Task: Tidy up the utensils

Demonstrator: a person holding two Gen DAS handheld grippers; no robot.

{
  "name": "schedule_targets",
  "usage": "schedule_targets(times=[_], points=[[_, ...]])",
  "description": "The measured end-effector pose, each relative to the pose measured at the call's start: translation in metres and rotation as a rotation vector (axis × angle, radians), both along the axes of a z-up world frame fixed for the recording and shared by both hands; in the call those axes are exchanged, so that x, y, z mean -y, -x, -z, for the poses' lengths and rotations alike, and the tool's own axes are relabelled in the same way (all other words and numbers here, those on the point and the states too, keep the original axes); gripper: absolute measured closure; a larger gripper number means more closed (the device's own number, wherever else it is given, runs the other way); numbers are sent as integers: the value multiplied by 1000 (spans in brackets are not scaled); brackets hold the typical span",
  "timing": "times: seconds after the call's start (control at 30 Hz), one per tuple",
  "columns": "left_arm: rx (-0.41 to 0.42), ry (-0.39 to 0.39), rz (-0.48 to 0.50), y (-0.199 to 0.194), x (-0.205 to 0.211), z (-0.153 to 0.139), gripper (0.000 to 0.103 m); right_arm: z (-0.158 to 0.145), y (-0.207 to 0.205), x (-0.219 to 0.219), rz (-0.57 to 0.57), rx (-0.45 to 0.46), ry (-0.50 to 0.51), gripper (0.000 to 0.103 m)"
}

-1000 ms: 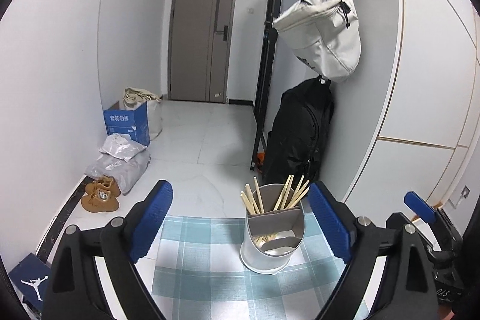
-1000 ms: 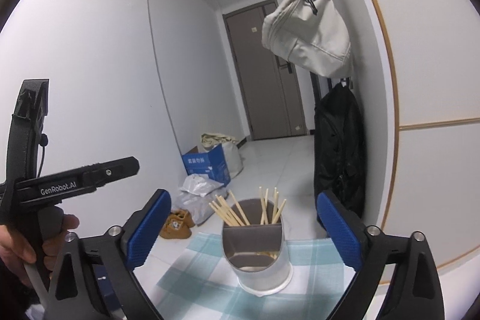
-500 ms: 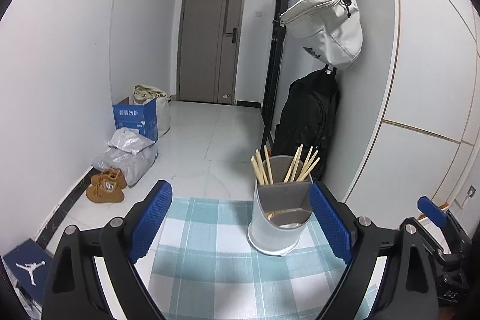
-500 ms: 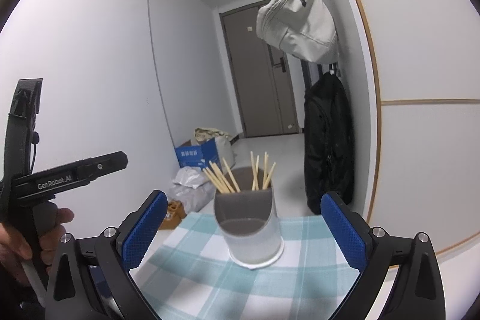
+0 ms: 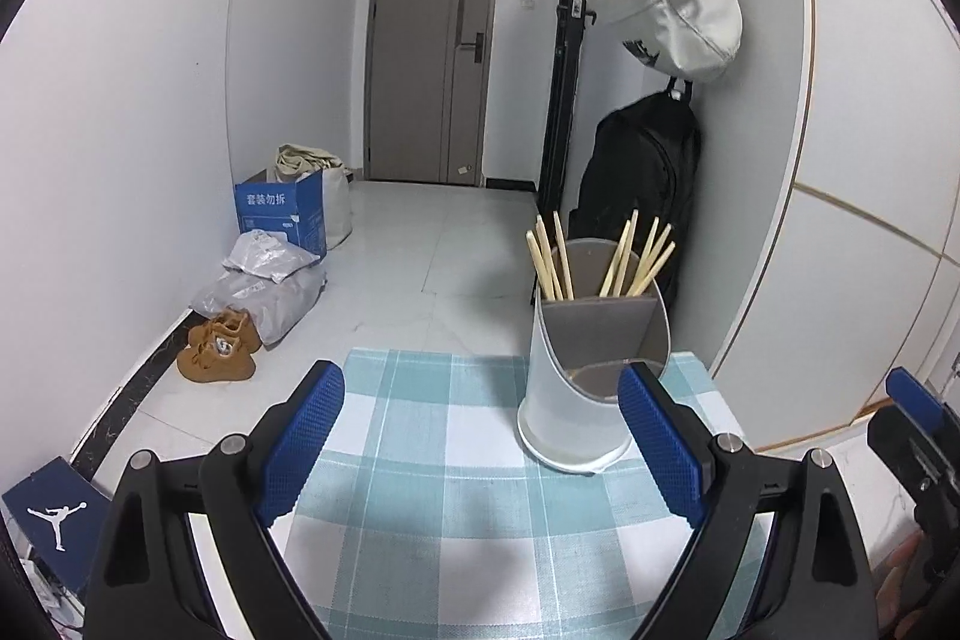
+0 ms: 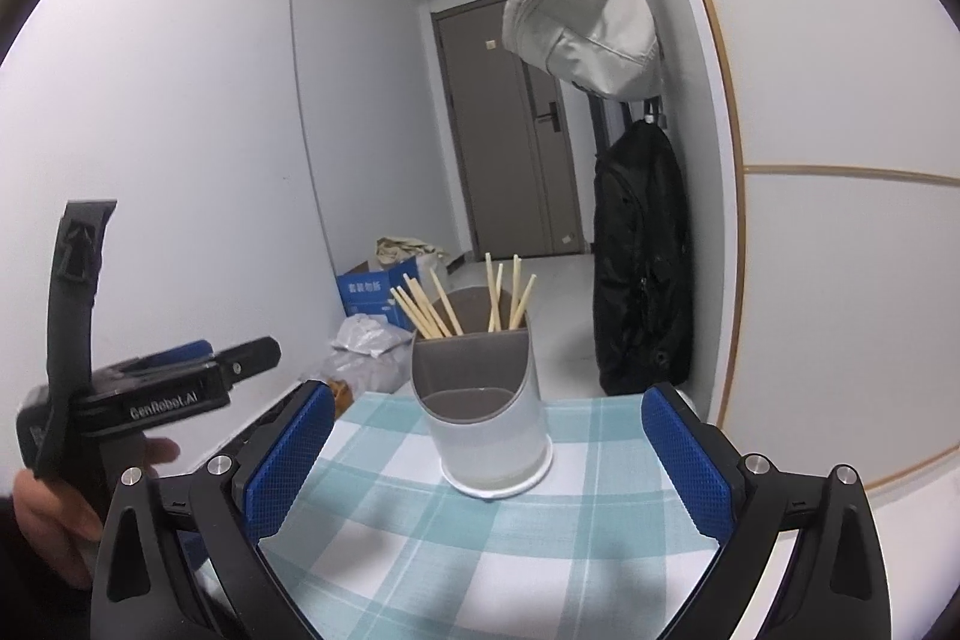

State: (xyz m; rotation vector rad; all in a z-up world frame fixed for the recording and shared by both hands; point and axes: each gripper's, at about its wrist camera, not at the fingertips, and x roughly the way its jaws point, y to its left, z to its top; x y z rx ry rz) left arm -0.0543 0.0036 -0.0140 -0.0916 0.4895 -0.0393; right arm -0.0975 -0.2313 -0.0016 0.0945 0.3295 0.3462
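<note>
Both grippers spread wide, holding nothing: left gripper (image 5: pixel 480 442), right gripper (image 6: pixel 489 451). Utensil holder (image 6: pixel 483 409) w/ chopsticks (image 6: pixel 459 301) upright near far right corner of checked tablecloth (image 5: pixel 432 460). Looks like wrap-up; next prob just back off w/o knocking it

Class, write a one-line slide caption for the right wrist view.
Open right gripper faces a utensil holder of chopsticks on a checked tablecloth.

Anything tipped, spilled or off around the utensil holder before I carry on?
Nothing stands out. The utensil holder stands upright on the checked cloth, with the chopsticks leaning loosely in its rear compartments. Both the left gripper and right gripper are open and empty.
</note>
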Motion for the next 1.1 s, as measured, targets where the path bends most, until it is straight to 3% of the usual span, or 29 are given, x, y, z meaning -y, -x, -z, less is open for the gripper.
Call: schedule_targets(times=[0.13,0.47,0.83,1.1], points=[[20,-30,11,5,5,-1,13,5,-3,-4,0,-16,6,0],[-22,2,7,2,3,4,13,7,-8,2,27,-38,-21,0],[-13,-45,-15,7,9,4,13,7,-2,7,36,-37,-20,0],[-27,-18,-29,7,3,3,13,9,-2,5,30,-35,-12,0]])
